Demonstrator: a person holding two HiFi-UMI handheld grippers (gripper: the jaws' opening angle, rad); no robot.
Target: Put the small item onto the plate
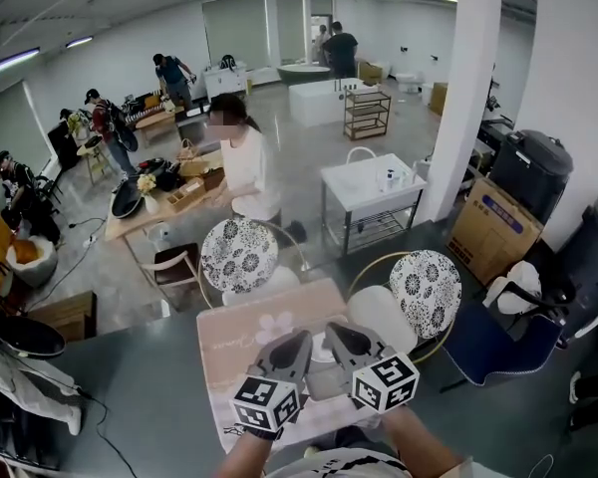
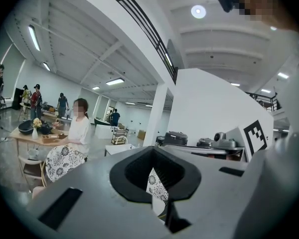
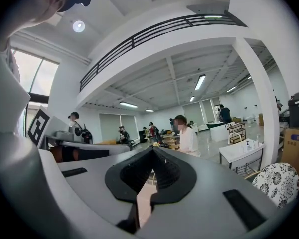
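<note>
Both grippers are held side by side over a pink-topped table [image 1: 247,339], tilted up toward the room. My left gripper [image 1: 299,339] has its jaws together with nothing in them; in the left gripper view [image 2: 155,152] only a thin slit shows a patterned chair back beyond. My right gripper [image 1: 332,331] looks the same, and in the right gripper view [image 3: 152,151] the pads meet at the tip with pink table showing below. A white rounded shape [image 1: 323,351] lies between the two gripper bodies, mostly hidden; I cannot tell whether it is the plate. No small item shows in any view.
Two chairs with black-and-white floral backs [image 1: 237,255] [image 1: 426,285] stand at the table's far side. Beyond them a person in white [image 1: 247,165] sits at a wooden table. A white sink stand [image 1: 371,182], a pillar [image 1: 463,88] and a cardboard box [image 1: 493,229] are to the right.
</note>
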